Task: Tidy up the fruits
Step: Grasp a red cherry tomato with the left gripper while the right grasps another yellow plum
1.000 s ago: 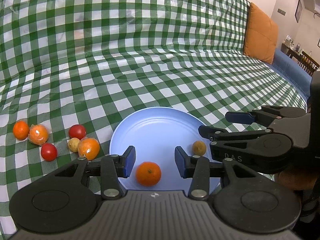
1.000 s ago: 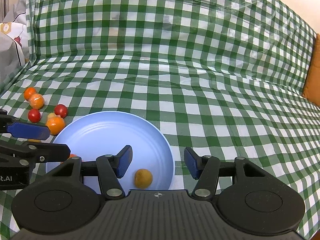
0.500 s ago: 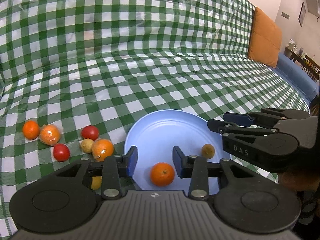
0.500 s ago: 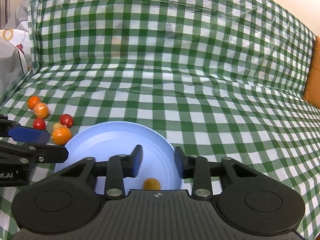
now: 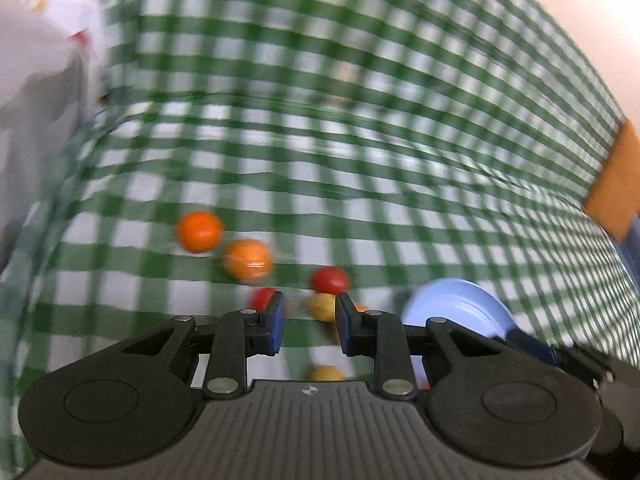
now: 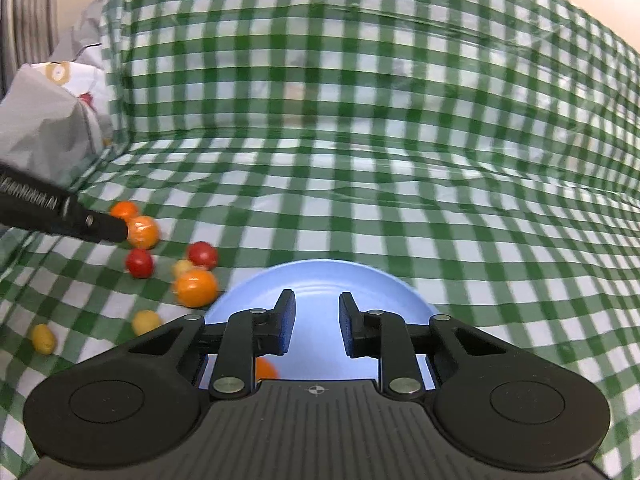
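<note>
The plate [image 6: 320,280] lies just ahead of the right gripper [image 6: 316,326]; loose fruits [image 6: 196,287] lie to its left.

Green-checked cloth [image 6: 400,200] carries blue plate [image 6: 320,276]; oranges [image 6: 196,288], red tomatoes [image 6: 139,263], small yellow fruits [image 6: 43,338] lie left of plate.

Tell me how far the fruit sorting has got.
Early. Done: one orange shows on the blue plate. In hand: nothing; the left gripper, jaws just closing and empty, hovers by the loose fruits; the right gripper is shut, empty. Left: all eight of them, on the cloth.
</note>
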A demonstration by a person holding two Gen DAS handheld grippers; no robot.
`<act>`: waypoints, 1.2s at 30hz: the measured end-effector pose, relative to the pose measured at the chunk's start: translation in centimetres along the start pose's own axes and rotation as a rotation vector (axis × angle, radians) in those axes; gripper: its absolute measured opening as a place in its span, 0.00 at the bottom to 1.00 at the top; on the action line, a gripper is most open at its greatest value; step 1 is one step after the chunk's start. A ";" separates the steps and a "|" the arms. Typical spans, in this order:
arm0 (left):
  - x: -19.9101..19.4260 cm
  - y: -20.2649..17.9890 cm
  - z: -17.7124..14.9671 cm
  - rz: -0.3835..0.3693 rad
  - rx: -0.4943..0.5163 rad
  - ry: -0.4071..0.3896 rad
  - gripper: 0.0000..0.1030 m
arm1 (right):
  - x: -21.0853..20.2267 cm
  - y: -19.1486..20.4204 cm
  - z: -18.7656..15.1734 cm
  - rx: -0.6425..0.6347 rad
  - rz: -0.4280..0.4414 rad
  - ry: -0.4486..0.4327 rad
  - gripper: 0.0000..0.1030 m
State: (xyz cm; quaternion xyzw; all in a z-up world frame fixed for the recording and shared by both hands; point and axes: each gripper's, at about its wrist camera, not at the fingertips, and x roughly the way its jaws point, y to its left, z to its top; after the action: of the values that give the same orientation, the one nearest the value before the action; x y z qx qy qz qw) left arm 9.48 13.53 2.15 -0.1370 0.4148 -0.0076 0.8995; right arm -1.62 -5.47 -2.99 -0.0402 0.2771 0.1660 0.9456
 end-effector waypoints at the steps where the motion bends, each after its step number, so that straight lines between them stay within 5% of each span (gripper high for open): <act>1: 0.0 0.8 0.2 0.013 -0.019 0.006 0.29 | 0.2 0.4 0.0 -0.006 0.012 0.004 0.24; 10: 1.1 5.3 1.7 0.026 -0.152 0.058 0.29 | 1.6 4.8 -0.1 -0.076 0.163 -0.002 0.24; 20: 5.3 5.7 2.8 -0.028 -0.203 0.161 0.38 | 3.7 9.5 0.2 -0.182 0.301 0.044 0.25; 29: 8.8 2.8 2.4 0.030 -0.067 0.244 0.41 | 5.9 10.7 0.0 -0.240 0.264 0.122 0.33; 36: 9.3 1.4 1.7 0.063 0.036 0.231 0.31 | 6.8 10.6 -0.6 -0.233 0.252 0.176 0.31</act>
State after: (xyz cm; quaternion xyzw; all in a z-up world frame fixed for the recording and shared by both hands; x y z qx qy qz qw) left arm 16.71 14.08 -4.01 -0.1059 0.5198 -0.0025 0.8477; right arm -0.18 6.41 -6.98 -0.1287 0.3403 0.3098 0.8784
